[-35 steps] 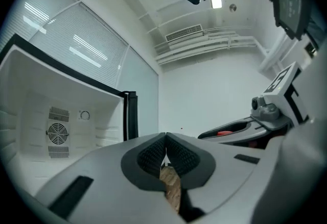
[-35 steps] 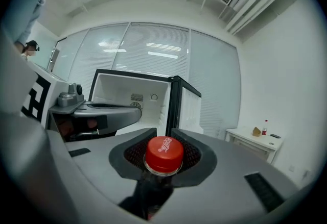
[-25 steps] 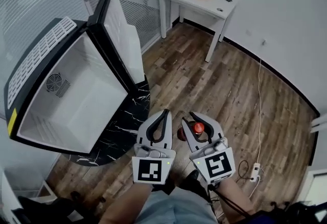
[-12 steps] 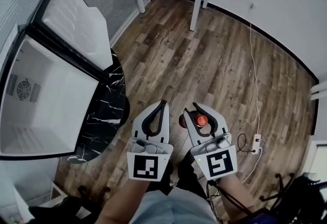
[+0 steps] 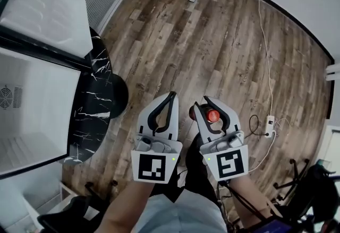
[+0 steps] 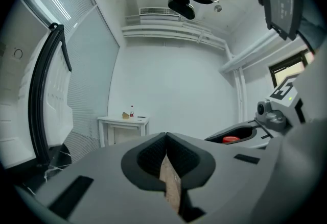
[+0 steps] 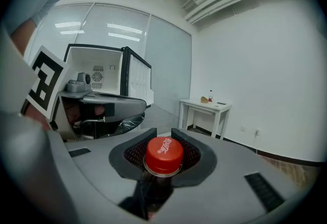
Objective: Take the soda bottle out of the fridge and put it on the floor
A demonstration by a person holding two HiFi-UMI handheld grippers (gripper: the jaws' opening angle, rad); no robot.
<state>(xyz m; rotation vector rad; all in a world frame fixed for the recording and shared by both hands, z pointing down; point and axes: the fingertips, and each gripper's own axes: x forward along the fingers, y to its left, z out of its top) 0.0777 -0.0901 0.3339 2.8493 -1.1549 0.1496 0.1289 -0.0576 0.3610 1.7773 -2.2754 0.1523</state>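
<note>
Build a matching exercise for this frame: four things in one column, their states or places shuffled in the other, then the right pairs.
1 soda bottle
2 left gripper
3 fridge
4 power strip

A door open
B lying on the wood floor
C shut, nothing between the jaws
D gripped at the neck by the right gripper

Pairs: 1-D, 2-C, 3-A, 4-B
</note>
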